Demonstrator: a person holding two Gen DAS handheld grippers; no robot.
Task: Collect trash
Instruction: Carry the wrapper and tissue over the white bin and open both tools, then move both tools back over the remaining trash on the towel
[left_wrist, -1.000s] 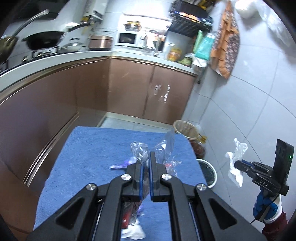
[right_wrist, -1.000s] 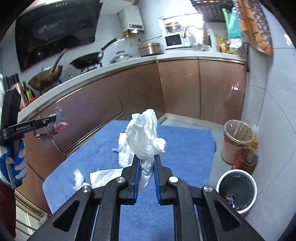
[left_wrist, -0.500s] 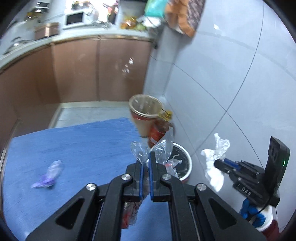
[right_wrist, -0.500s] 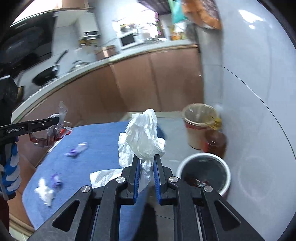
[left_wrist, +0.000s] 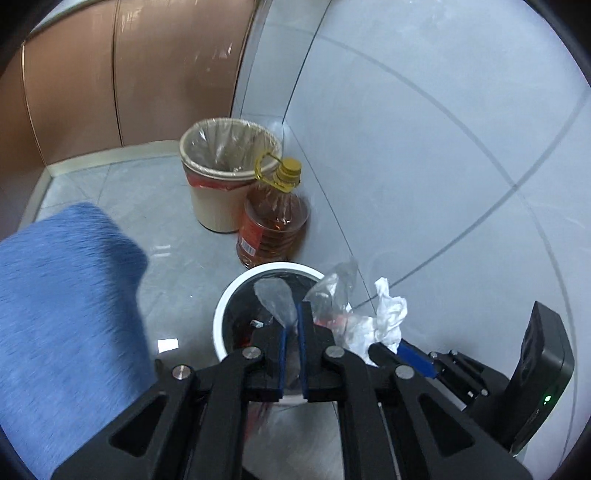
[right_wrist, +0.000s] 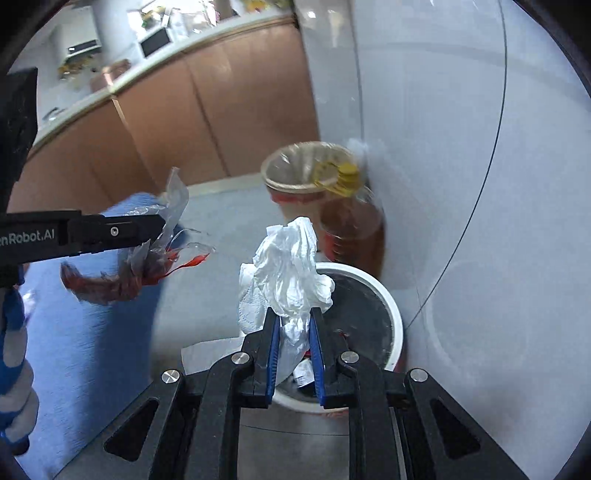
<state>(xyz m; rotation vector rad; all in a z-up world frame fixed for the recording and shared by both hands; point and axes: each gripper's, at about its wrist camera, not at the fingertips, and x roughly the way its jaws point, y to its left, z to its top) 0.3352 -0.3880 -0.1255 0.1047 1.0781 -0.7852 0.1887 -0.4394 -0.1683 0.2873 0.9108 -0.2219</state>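
My left gripper (left_wrist: 291, 318) is shut on a crumpled clear plastic wrapper (left_wrist: 277, 300) with red print, held over a white waste bin (left_wrist: 221, 325) with a dark inside. My right gripper (right_wrist: 293, 318) is shut on a wad of white tissue (right_wrist: 291, 262) above the same white bin (right_wrist: 392, 308). In the left wrist view the right gripper (left_wrist: 391, 349) and its tissue (left_wrist: 386, 319) hang just right of my left fingers. In the right wrist view the left gripper (right_wrist: 157, 226) comes in from the left, the wrapper (right_wrist: 147, 267) dangling from it.
A beige bin lined with clear plastic (left_wrist: 229, 147) and an oil bottle (left_wrist: 273, 225) stand behind the white bin against the tiled wall. A blue cloth-covered table (left_wrist: 55, 295) lies to the left. Brown cabinets run along the back. A gloved hand (right_wrist: 14, 332) holds the left gripper.
Both grippers have swung right and down from over the blue table to above the white bin, still gripping the wrapper and the tissue. They now hang close together.
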